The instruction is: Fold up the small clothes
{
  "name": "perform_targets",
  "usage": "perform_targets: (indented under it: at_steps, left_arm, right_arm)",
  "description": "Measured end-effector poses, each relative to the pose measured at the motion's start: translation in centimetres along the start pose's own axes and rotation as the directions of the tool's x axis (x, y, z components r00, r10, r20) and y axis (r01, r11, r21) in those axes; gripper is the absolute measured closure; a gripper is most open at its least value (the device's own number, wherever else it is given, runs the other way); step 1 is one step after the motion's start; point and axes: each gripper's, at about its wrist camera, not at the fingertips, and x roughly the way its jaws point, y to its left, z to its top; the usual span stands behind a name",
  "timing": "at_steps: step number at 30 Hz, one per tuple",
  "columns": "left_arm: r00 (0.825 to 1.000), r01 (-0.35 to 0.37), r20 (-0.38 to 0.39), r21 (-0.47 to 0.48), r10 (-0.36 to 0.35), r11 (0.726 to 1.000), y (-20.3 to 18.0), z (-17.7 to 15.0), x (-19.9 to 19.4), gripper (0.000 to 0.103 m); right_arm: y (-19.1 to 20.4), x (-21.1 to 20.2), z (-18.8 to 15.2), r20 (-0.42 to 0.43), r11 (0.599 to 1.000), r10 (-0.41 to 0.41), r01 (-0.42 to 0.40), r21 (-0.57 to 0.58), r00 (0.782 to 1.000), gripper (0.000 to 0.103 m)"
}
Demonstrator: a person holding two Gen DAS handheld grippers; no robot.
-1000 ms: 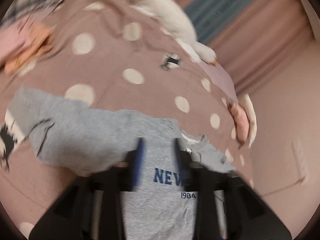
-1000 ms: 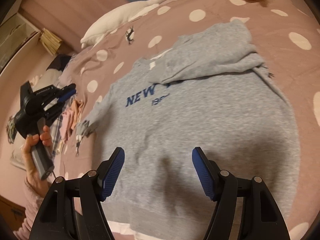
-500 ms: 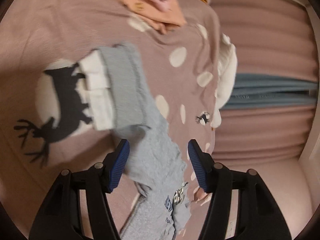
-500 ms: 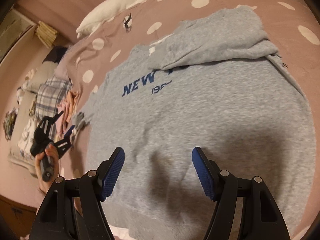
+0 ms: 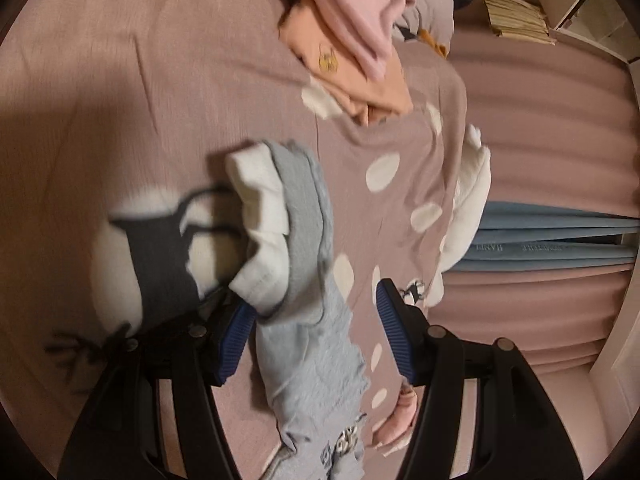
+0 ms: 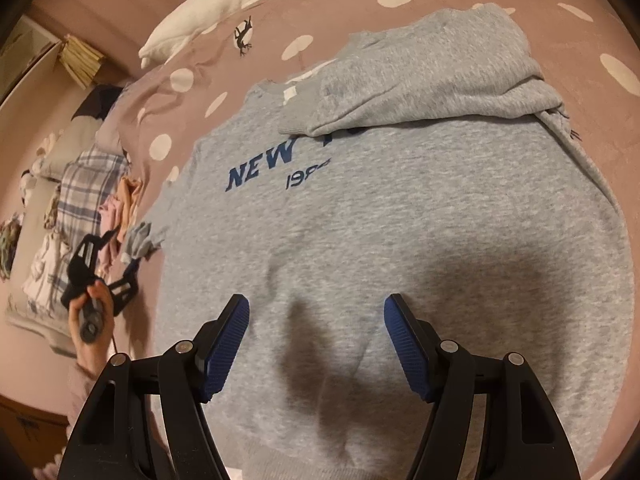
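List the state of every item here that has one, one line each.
Grey sweatshirt: spread face up on the bedspread, one sleeve folded across the chest.
Other sleeve: stretched out unfolded, cuff between the left tongs' pads.
Left tongs: open around the sleeve, not pressing it.
Right tongs: open, empty, above the sweatshirt's lower part.
Pink garment: folded, lying on an orange one.
Plaid cloth: crumpled at the bed's edge.

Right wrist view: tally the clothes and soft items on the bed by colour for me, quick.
Grey: 1, the sweatshirt, one sleeve folded across its chest
Pink: 1, garment beside the outstretched sleeve
Orange: 1, garment next to the pink one
Plaid: 1, cloth
White: 1, plush toy, only partly in view
Total: 5
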Motion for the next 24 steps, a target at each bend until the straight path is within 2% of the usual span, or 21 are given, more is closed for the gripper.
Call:
perform_targets:
  at_steps: [5,8,13,15,16,18,19,24]
  left_arm:
    - [0.999,-0.037,0.013,0.046,0.036,0.998,-0.9,0.3,-0.6,0.044]
    - [0.999,-0.046,0.027,0.106,0.043,0.993,-1.9,0.3,-1.0,0.044]
    - [1.0,-0.02,-0.004,0.101,0.02,0.995,-1.7,0.9,-0.1,0.044]
    - [0.998,-0.05,-0.021,0.095,0.052,0.994,-1.2,1.2,0.7,0.045]
    - [0.997,-0.065,-0.033,0.081,0.068,0.995,-0.8,1.3,1.3,0.047]
    - [0.996,-0.075,-0.036,0.077,0.078,0.994,-0.5,1.5,1.6,0.075]
    - [0.995,-0.093,-0.034,0.092,0.096,0.991,-0.5,1.5,1.6,0.08]
    - [0.989,-0.148,0.007,0.156,0.148,0.977,-1.6,1.5,0.3,0.087]
  right_arm:
    - [-0.3,0.3,0.2,-0.013,1.0,-0.008,0.008,0.01,1.0,0.033]
    - [-0.1,0.4,0.2,-0.017,1.0,-0.012,0.012,0.001,1.0,0.033]
    - [0.2,0.9,0.3,-0.028,1.0,-0.016,0.016,-0.008,0.999,0.033]
    - [0.3,1.0,0.3,-0.034,1.0,-0.016,0.016,-0.012,0.999,0.033]
    - [0.4,1.1,0.3,-0.038,1.0,-0.019,0.019,-0.018,0.999,0.033]
    - [0.5,1.1,0.2,-0.04,0.999,-0.025,0.024,-0.025,0.999,0.033]
    - [0.5,1.0,0.2,-0.04,0.999,-0.027,0.026,-0.026,0.999,0.033]
    - [0.3,1.0,0.2,-0.046,0.999,-0.029,0.028,-0.021,0.999,0.033]
